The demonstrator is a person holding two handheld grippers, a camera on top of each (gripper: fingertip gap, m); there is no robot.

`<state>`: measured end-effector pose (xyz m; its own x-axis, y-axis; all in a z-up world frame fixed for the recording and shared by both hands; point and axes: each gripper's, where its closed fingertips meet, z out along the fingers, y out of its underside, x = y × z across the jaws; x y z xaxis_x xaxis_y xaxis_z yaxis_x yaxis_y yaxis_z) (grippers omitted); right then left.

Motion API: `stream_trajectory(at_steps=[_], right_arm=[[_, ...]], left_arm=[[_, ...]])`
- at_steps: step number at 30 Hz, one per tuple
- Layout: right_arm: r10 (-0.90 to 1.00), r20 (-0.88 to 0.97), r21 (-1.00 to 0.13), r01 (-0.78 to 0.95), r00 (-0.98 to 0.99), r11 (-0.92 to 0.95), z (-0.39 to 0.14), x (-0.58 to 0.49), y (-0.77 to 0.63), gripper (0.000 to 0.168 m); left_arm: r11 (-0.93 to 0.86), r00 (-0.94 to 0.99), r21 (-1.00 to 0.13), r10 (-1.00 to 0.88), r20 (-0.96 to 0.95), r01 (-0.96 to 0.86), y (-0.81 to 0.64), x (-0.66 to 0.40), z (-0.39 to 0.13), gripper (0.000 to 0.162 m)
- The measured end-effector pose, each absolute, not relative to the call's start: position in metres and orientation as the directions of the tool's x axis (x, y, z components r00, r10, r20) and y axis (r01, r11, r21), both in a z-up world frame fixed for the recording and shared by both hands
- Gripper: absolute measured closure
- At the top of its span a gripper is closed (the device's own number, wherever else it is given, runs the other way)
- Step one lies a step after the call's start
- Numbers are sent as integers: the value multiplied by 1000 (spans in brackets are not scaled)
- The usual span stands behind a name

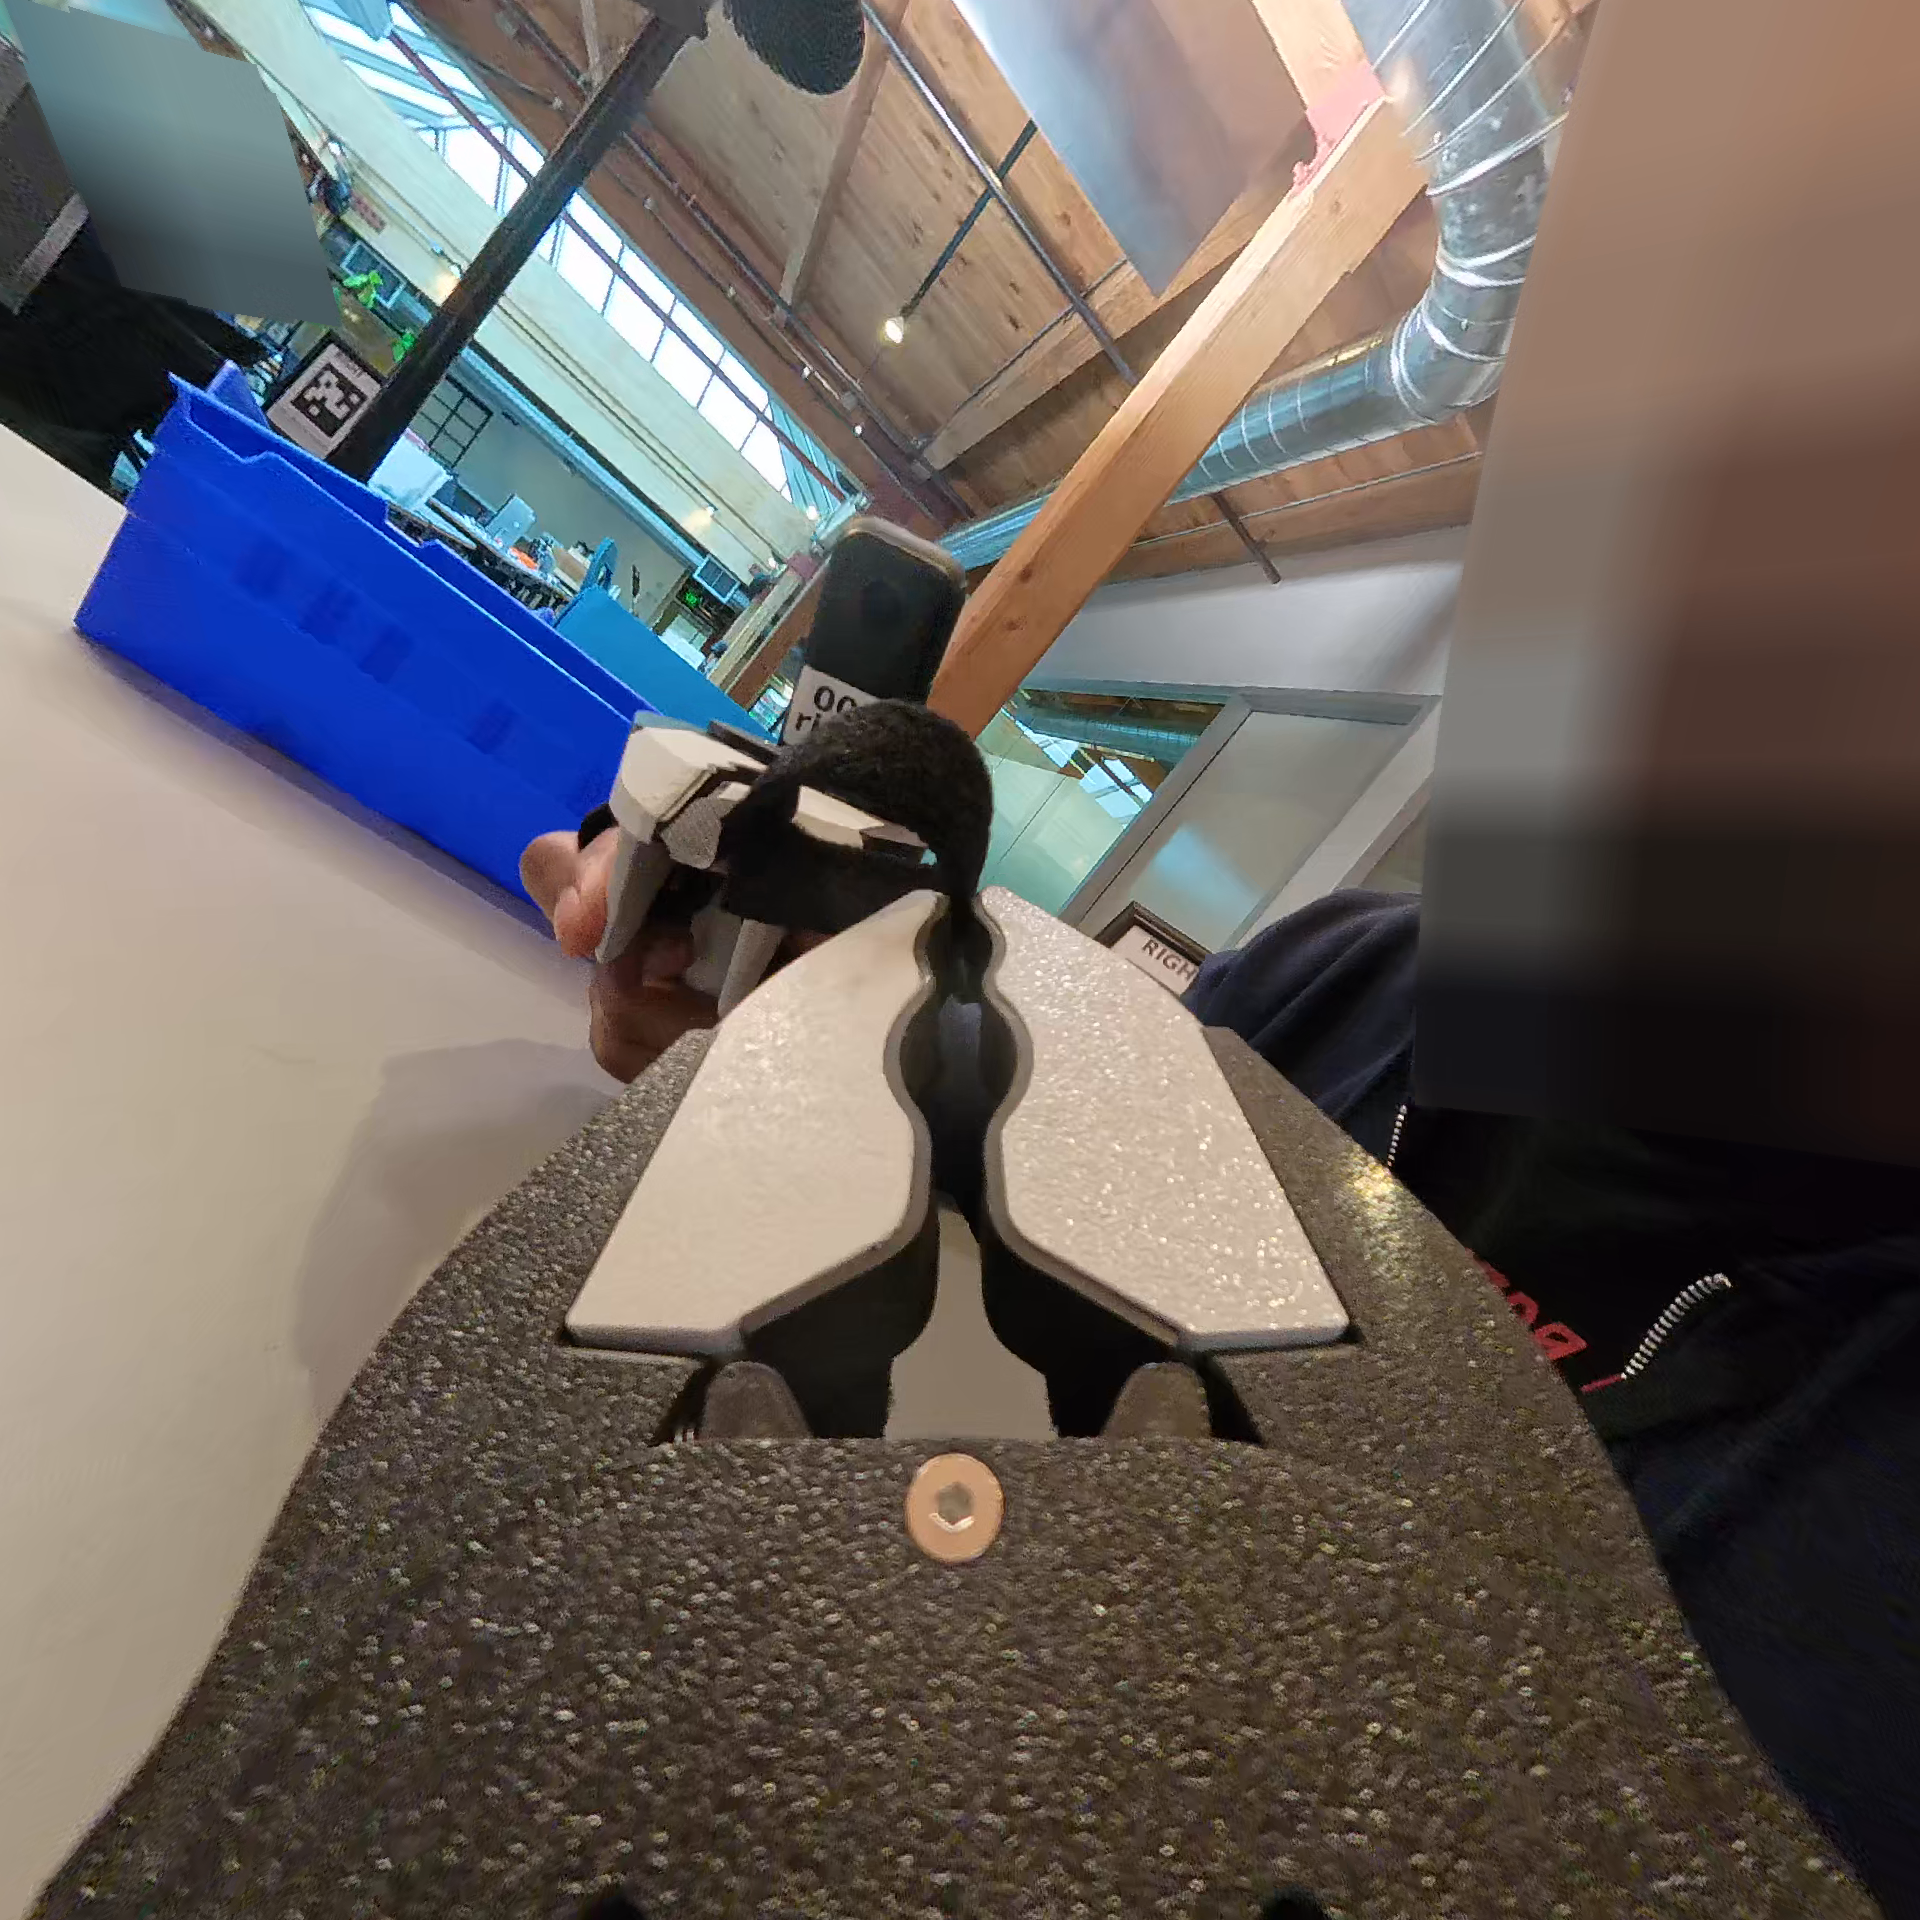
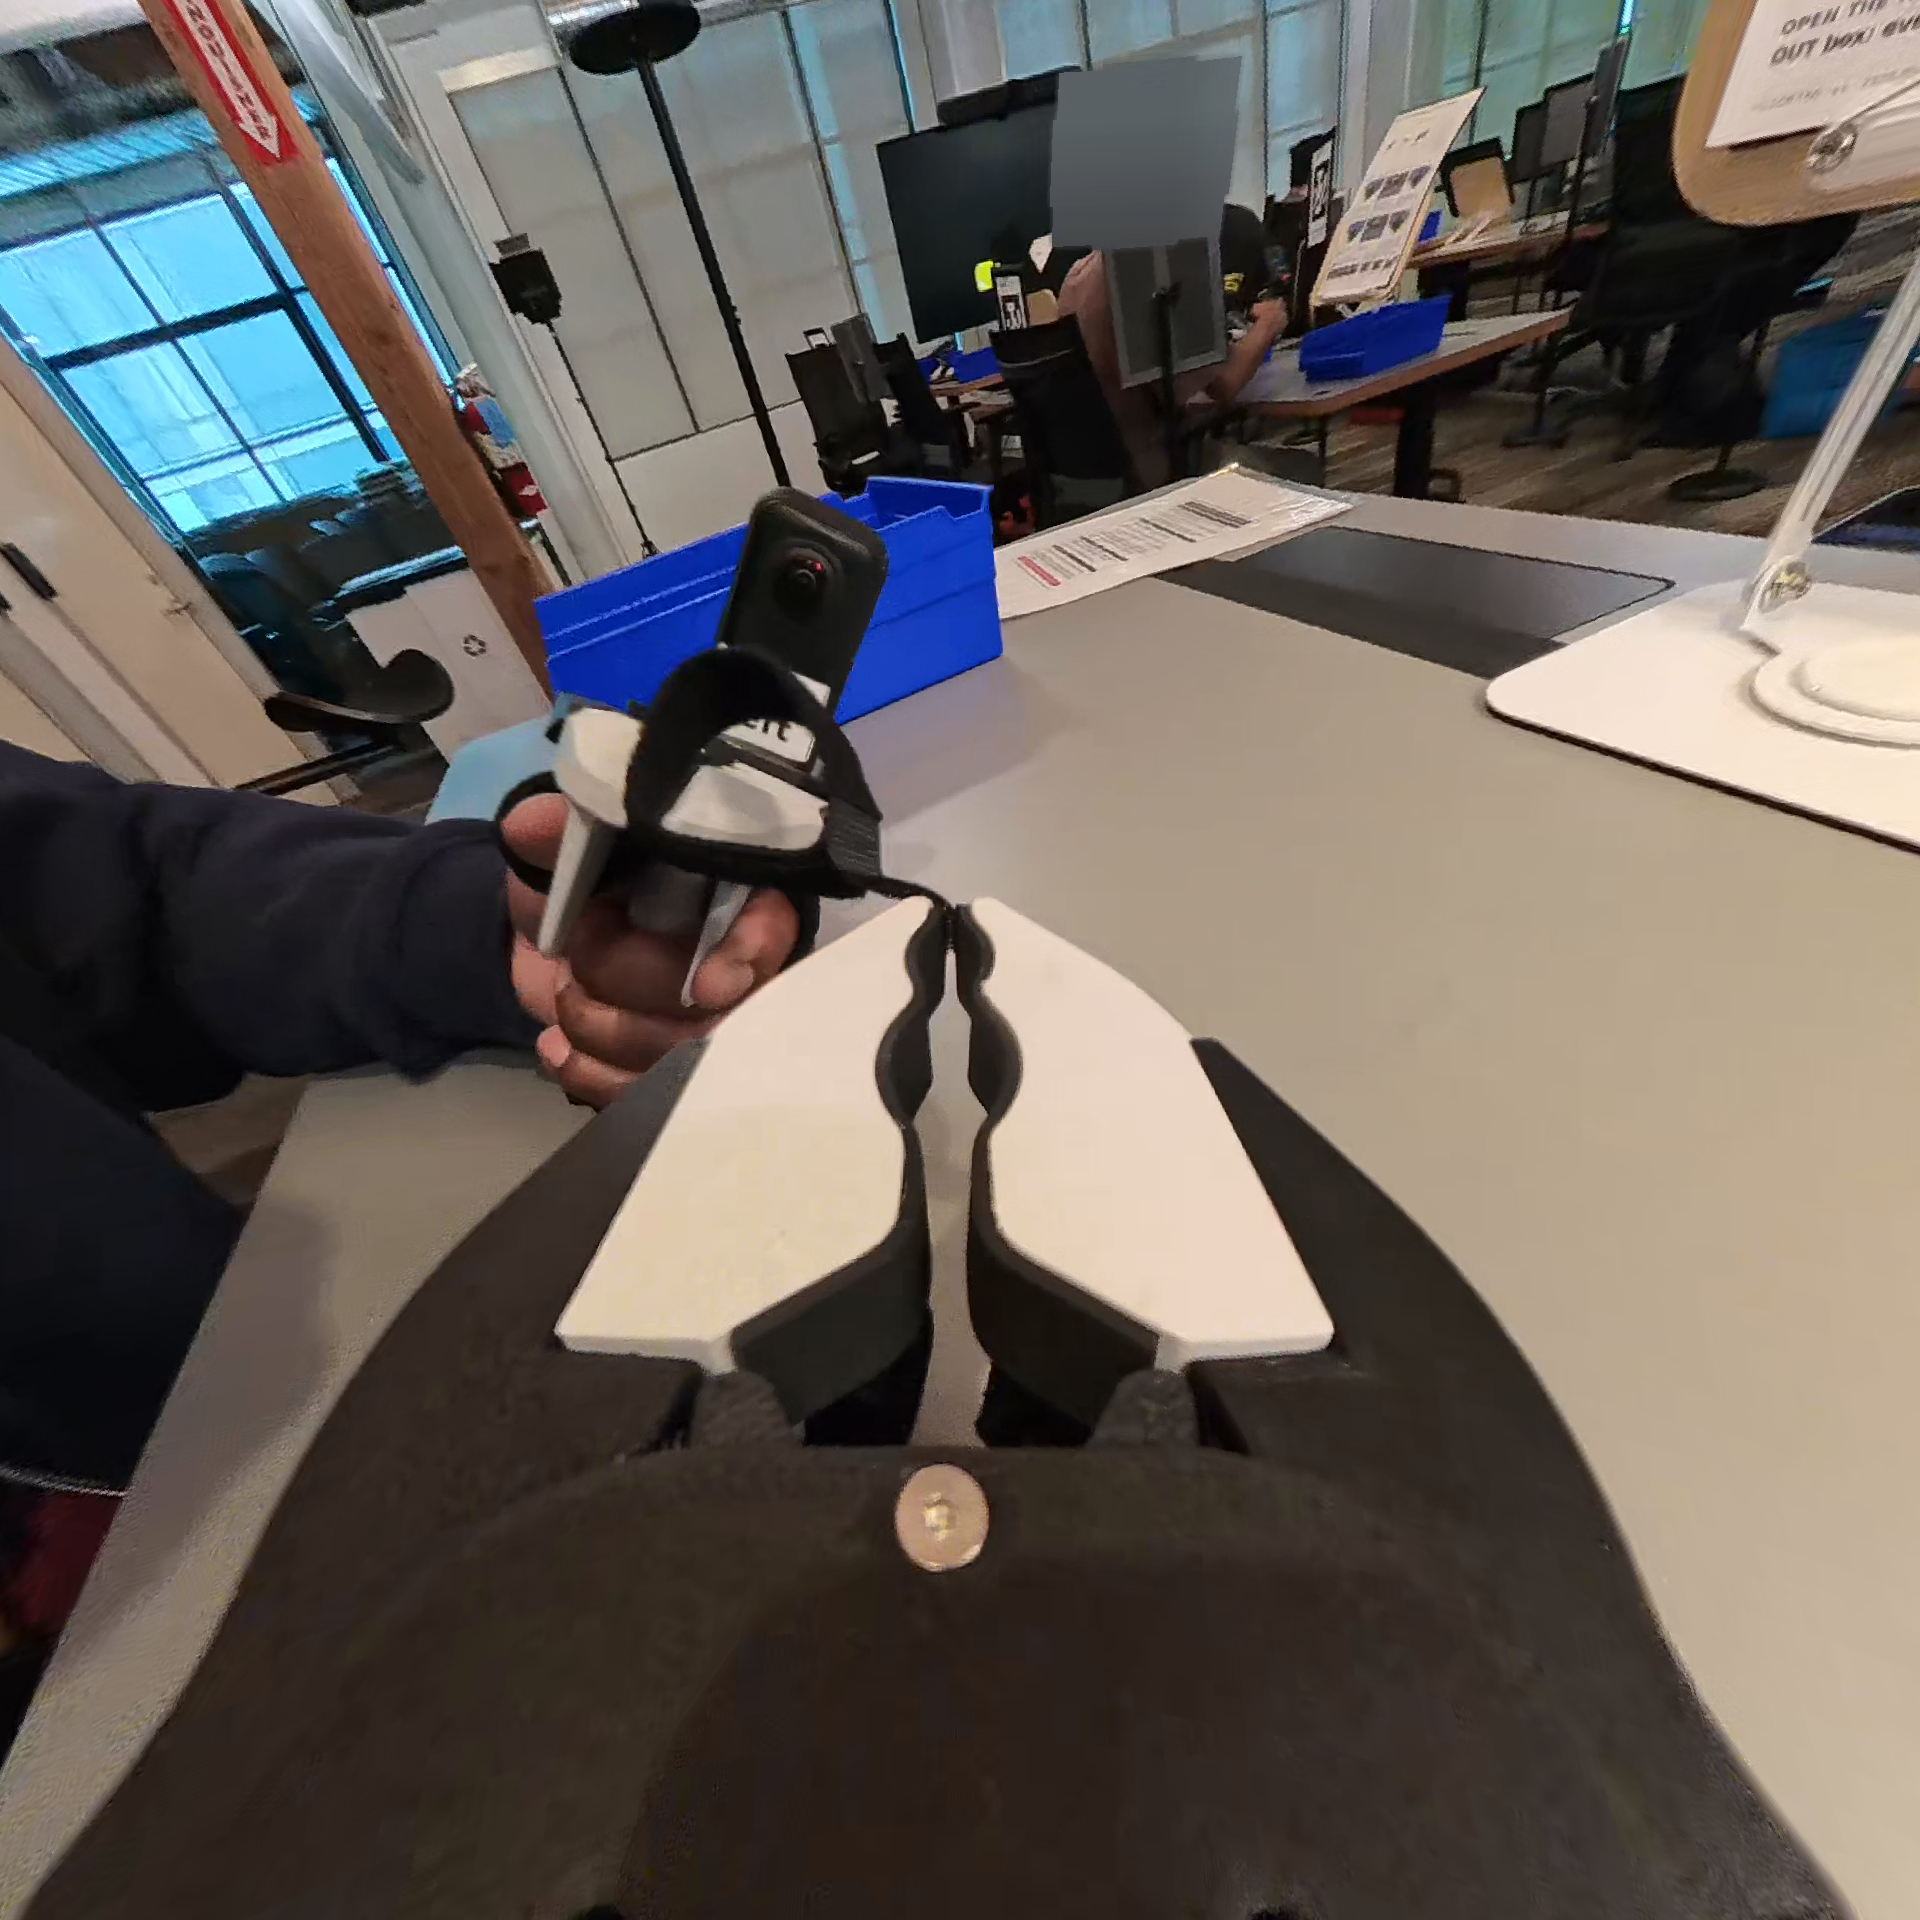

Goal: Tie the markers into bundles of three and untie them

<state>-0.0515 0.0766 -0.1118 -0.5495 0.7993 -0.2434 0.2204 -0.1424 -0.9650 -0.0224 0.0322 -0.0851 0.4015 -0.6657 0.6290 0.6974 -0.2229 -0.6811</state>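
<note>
Both grippers face each other just in front of the blue bin (image 2: pixel 914 613). The left gripper (image 1: pixel 951 914) and right gripper (image 2: pixel 951 914) each pinch an end of one black strap (image 1: pixel 894 790), jaws nearly closed. Can't see any markers.

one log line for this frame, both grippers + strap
left gripper: shut on black strap | right gripper: shut on black strap | markers: not in view | blue bin: on table

Left gripper (image 1: pixel 951 914): jaws closed, tips pinching a black strap end, aimed at the right one.
Right gripper (image 2: pixel 951 914): jaws closed, nipping the strap's other end.
</note>
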Motion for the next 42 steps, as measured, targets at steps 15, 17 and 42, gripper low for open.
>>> stream_trajectory(at_steps=[15, 17, 42], right_arm=[[849, -141, -984, 168, -510, -63, -109, -52, 77, 167], [853, -134, -985, 166, -505, -56, -109, -52, 78, 167], [936, 332, -904, 323, 115, 281, 11, 51, 260, 167]], left_arm=[[-321, 414, -728, -654, 633, 606, 30, -8, -95, 160], [-328, 420, -731, -649, 634, 598, 30, -8, -96, 160], [-323, 523, -700, -485, 701, 638, 50, -27, -114, 117]])
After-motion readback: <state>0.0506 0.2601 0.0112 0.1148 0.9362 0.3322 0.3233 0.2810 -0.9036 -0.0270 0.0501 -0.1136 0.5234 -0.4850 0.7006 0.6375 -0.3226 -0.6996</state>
